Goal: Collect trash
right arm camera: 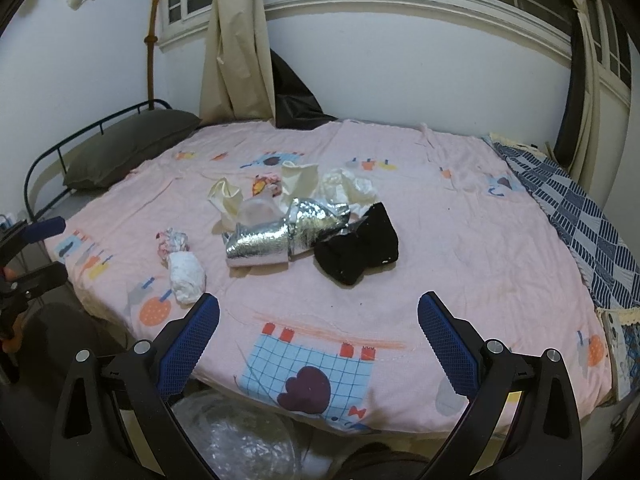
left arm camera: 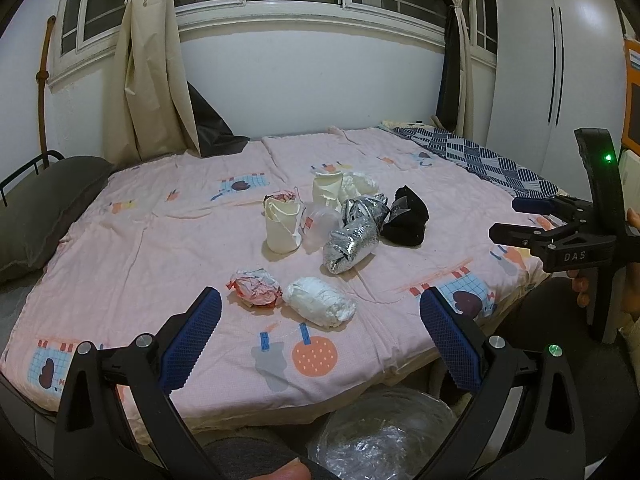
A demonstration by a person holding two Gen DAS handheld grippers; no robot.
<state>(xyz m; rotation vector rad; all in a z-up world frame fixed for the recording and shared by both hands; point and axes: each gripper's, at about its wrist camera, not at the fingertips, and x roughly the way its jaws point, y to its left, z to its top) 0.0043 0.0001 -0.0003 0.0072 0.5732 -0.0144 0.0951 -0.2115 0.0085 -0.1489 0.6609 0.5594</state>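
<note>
Left gripper (left arm camera: 320, 344) and right gripper (right arm camera: 318, 344) both wide open, holding nothing. Trash pile (left arm camera: 344, 220) sits mid-bed (left arm camera: 160, 240); lined bin (left arm camera: 380, 436) below bed edge

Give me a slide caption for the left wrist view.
Open left hand-held gripper faces crumpled trash on a pink bedspread, a lined bin below the bed edge.

Home bedroom, bed (left arm camera: 160, 240), pillow (left arm camera: 44, 208), curtains (left arm camera: 148, 80)

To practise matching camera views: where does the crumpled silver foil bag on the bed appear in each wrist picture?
Left wrist: silver foil bag, right of centre, left of the black cloth.
Right wrist: silver foil bag, left of centre, again left of the black cloth.
Shared landmark: the black cloth.
</note>
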